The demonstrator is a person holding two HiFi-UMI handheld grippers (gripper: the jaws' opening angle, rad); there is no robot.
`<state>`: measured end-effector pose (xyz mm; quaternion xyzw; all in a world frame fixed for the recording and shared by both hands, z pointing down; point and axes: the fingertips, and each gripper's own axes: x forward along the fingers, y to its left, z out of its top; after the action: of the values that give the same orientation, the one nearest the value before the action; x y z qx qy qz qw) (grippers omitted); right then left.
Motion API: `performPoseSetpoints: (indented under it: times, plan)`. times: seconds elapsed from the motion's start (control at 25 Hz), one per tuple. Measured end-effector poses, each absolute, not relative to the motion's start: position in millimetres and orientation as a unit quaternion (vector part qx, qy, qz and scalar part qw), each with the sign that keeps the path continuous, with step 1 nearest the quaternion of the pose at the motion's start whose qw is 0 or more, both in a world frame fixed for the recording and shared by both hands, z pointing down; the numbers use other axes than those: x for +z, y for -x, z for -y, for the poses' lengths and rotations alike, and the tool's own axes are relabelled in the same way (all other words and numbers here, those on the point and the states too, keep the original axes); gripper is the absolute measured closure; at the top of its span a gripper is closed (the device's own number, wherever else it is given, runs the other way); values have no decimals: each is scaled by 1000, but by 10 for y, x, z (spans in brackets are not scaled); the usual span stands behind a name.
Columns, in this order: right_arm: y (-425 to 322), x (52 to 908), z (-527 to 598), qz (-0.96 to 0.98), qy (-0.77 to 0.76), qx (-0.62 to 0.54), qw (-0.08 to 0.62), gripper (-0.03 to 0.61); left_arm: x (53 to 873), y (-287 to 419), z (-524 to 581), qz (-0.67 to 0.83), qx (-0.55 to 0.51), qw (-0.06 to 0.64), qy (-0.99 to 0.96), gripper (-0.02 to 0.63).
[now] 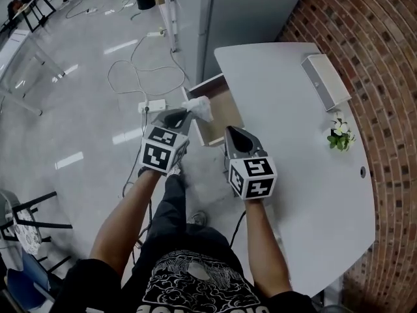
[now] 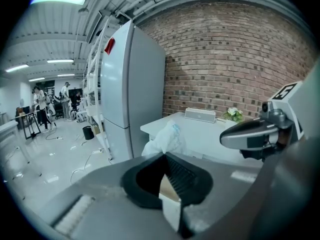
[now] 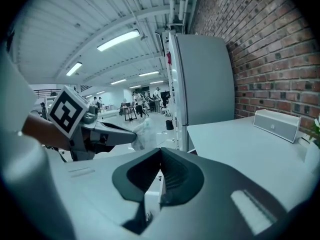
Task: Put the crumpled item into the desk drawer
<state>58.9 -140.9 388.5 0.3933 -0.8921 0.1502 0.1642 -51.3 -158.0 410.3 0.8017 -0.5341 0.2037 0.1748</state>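
The crumpled item (image 1: 199,106) is a white wad, pinched at the tip of my left gripper (image 1: 187,115), which is shut on it. It hangs over the left front corner of the open desk drawer (image 1: 227,103), which is pulled out from the white desk (image 1: 293,135). The wad (image 2: 165,138) shows just past the jaws in the left gripper view. My right gripper (image 1: 234,134) is shut and empty, hovering by the drawer's near right corner at the desk edge. From the right gripper view, the left gripper (image 3: 114,133) and the wad (image 3: 142,132) appear at the left.
A grey speaker (image 1: 324,80) and a small flower pot (image 1: 339,136) stand on the desk by the brick wall (image 1: 384,77). A tall grey cabinet (image 1: 254,12) rises behind the desk. A power strip with cables (image 1: 151,105) lies on the floor to the left.
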Motion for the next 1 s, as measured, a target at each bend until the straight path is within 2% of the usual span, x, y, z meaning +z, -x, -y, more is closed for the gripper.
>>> performPoseSetpoints:
  times: [1.0]
  plan:
    - [-170,5234,2339,844,-445,226,195,575,5590,590,2685,391,328,171,-843,609]
